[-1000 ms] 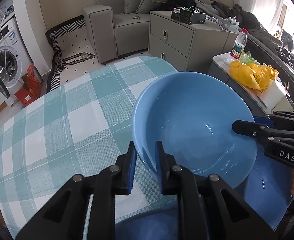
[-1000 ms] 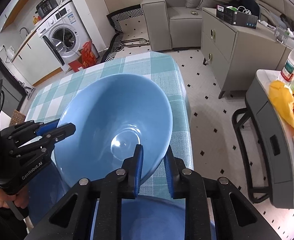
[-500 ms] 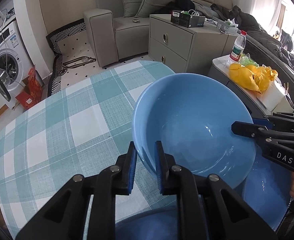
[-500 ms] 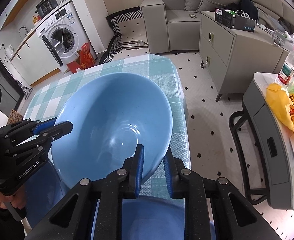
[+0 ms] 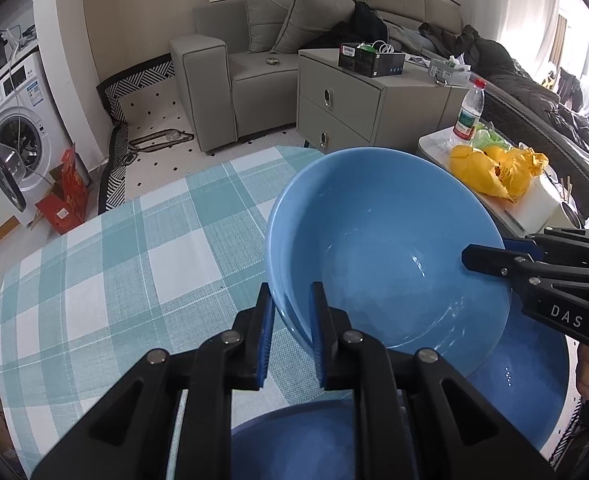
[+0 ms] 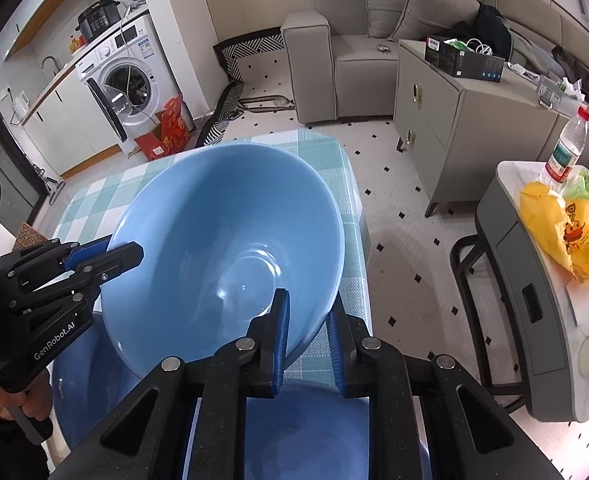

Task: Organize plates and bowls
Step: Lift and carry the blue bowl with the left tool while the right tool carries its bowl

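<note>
We hold the large light-blue ceramic bowl [image 5: 390,256] above the checked desk [image 5: 106,272]. Our left gripper [image 5: 291,308] and right gripper [image 6: 308,312] each have their jaws clamped on opposite rims, over darker blue plates [image 5: 526,392].

Two close wrist views angled down from opposite sides, both on the light blue bowl [image 5: 386,248]
</note>
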Motion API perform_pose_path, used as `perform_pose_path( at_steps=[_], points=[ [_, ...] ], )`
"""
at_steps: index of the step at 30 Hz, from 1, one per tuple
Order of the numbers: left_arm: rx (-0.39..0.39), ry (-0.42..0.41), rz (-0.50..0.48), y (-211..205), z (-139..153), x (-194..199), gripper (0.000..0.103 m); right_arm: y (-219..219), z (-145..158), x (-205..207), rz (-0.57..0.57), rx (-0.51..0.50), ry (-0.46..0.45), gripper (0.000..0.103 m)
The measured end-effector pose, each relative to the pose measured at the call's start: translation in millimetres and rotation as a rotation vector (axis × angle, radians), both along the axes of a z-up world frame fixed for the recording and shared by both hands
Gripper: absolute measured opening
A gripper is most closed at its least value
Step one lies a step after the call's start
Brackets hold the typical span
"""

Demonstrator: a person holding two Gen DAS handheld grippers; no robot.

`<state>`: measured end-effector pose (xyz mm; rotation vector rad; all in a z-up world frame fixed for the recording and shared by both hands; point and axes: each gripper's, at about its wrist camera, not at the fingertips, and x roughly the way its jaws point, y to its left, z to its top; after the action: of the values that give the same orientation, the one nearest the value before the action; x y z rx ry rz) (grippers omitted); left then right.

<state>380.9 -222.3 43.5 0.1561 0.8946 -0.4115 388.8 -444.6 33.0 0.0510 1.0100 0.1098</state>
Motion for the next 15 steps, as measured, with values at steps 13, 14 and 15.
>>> perform_pose_path(
  at_steps=[13,14,15],
  points=[
    [-0.012,-0.080,0.001,8.5,38.0,-34.5,0.015,9.7,43.4,-37.7,0.013,-0.015,-0.075,0.018],
    [-0.014,-0.088,0.001,9.9,41.6,-37.9,0.015,11.9,47.4,-41.6,0.015,-0.019,-0.081,0.018],
    [-0.016,-0.095,0.003,11.5,45.0,-41.1,0.015,12.8,50.6,-44.1,0.018,-0.019,-0.087,0.018]
  ],
)
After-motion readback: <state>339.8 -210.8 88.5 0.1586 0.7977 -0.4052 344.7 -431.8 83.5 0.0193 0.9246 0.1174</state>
